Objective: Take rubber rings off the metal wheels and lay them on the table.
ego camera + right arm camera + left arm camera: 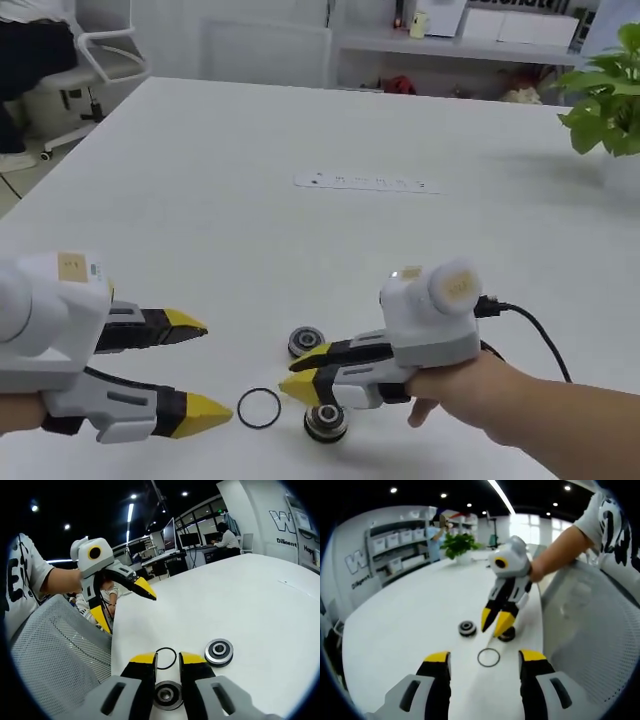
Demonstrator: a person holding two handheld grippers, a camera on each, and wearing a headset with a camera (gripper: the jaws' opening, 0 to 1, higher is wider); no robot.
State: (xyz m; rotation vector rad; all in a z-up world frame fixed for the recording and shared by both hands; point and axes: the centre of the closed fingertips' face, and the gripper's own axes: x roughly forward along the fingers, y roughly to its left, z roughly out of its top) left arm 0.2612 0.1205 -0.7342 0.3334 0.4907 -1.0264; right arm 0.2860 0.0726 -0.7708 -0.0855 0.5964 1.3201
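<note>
Yellow-tipped left claw (216, 368) gapes wide beside thin black rubber ring (240, 408) lying flat on smooth white worktop (300, 130); right claw (288, 377), narrowly parted, over grooved round metal wheel (326, 424).

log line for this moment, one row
left gripper open | right gripper slightly open above near wheel | one rubber ring loose on table | far wheel apart

Just right of the loose rubber ring (260, 408), the nearer metal wheel (326, 422) is partly covered by the right gripper (292, 377). Its narrowly parted jaws hide the wheel's rim, so whether a ring sits on it cannot be told. Left of the ring, the left gripper (215, 368) is cut off by the picture's edge, and far beyond the ring the print on the white strip (365, 183) is too small to read.
</note>
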